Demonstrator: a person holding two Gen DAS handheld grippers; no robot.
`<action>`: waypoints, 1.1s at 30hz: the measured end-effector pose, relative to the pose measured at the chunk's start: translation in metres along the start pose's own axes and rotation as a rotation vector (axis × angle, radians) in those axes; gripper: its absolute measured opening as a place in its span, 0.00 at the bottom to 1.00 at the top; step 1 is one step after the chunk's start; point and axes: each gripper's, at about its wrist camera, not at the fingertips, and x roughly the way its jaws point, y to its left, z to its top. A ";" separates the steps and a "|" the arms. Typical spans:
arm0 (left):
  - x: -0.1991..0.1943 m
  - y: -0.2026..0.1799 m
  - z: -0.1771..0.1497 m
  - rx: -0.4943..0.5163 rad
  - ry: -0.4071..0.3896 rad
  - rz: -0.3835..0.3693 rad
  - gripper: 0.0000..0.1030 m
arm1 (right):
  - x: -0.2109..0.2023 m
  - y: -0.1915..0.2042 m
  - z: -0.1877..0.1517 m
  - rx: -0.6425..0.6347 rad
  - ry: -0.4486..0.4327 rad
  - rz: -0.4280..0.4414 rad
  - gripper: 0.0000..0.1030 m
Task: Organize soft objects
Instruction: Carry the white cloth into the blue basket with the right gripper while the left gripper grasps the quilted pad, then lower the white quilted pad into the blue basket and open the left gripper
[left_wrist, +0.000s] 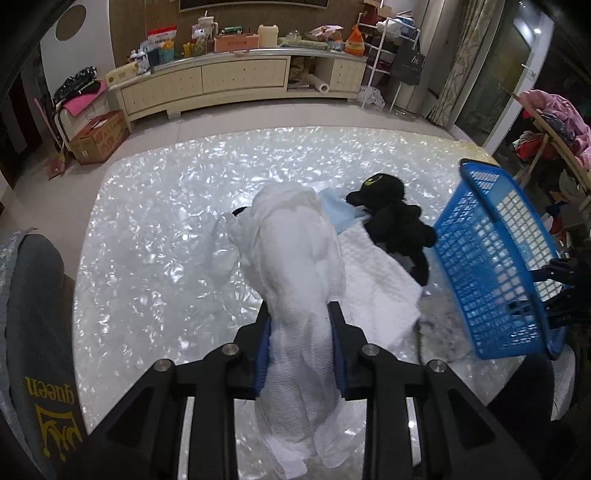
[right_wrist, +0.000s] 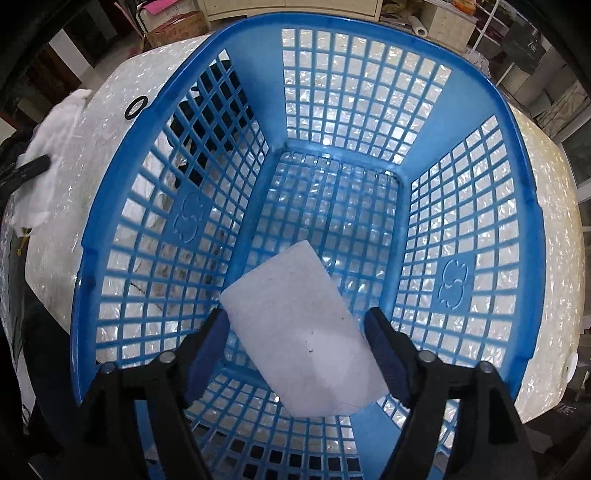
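Note:
My left gripper (left_wrist: 300, 314) is shut on a bunched white cloth (left_wrist: 295, 258) and holds it above the shiny table (left_wrist: 147, 221). Beyond it lie a flat white towel (left_wrist: 376, 273), a light blue cloth (left_wrist: 340, 210) and a black plush toy (left_wrist: 395, 214). The blue plastic basket (left_wrist: 491, 258) stands at the right. In the right wrist view my right gripper (right_wrist: 295, 332) is open over the basket (right_wrist: 480, 92), its fingers either side of a flat white pad (right_wrist: 303, 332) lying inside on the bottom. The left gripper with its white cloth (right_wrist: 55, 147) shows at the far left there.
A black ring (right_wrist: 135, 107) lies on the table by the basket's far left rim. A grey bag with yellow lettering (left_wrist: 40, 350) sits at the table's left edge. A long cabinet (left_wrist: 221, 81) and a cardboard box (left_wrist: 98, 136) stand beyond the table.

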 end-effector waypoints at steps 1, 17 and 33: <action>-0.006 -0.002 -0.001 0.003 -0.003 0.001 0.25 | -0.001 0.002 -0.001 -0.001 0.000 0.009 0.81; -0.074 -0.060 -0.006 0.069 -0.061 -0.006 0.25 | -0.061 0.017 -0.033 -0.026 -0.193 -0.028 1.00; -0.089 -0.153 0.016 0.180 -0.087 -0.059 0.25 | -0.091 -0.020 -0.057 0.040 -0.331 -0.098 1.00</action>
